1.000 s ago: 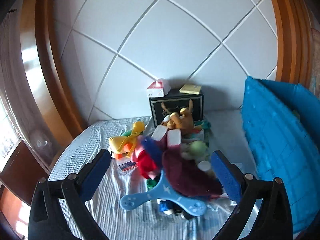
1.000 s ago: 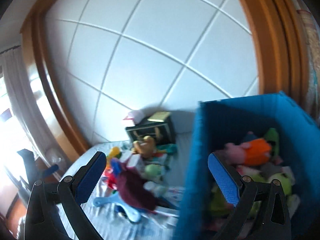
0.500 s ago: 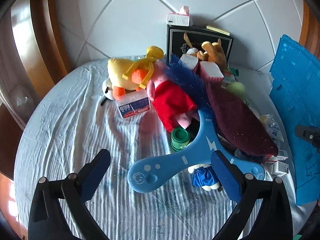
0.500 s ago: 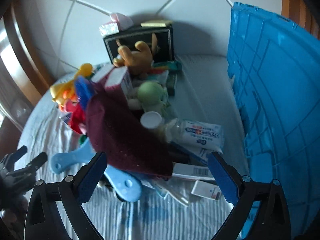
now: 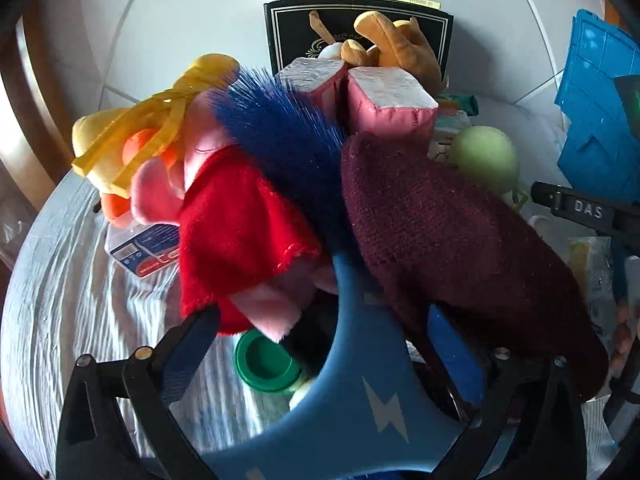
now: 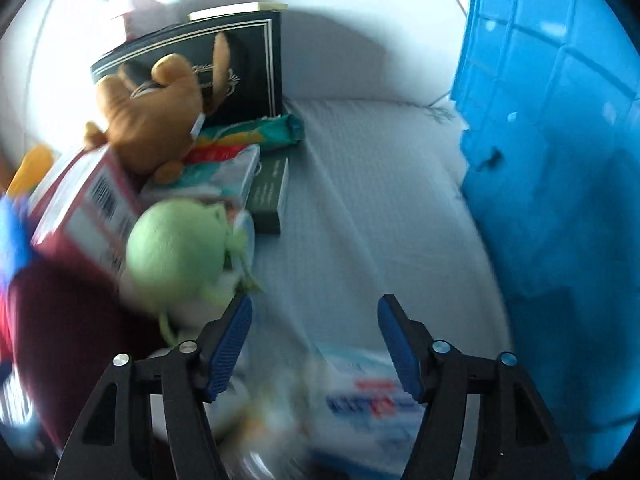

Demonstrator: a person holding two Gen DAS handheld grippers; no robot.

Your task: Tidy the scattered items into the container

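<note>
- Toys lie heaped on the surface (image 5: 60, 300), left of the blue container (image 6: 560, 160).
- Left hand-held gripper (image 5: 320, 344): jaws apart around the blue brush handle (image 5: 360, 392).
- Right hand-held gripper (image 6: 316, 344): jaws closing, untouched white packet (image 6: 360, 400) below.

A white ribbed cloth (image 5: 60, 300) covered the table surface and showed bare between the clutter and the right edge in the right wrist view (image 6: 360, 184). Behind it stood a wall of large white tiles (image 5: 192, 12) with pale grout lines. A curved brown wooden frame (image 5: 24, 120) bordered the tiles at the left edge of the left wrist view.
</note>
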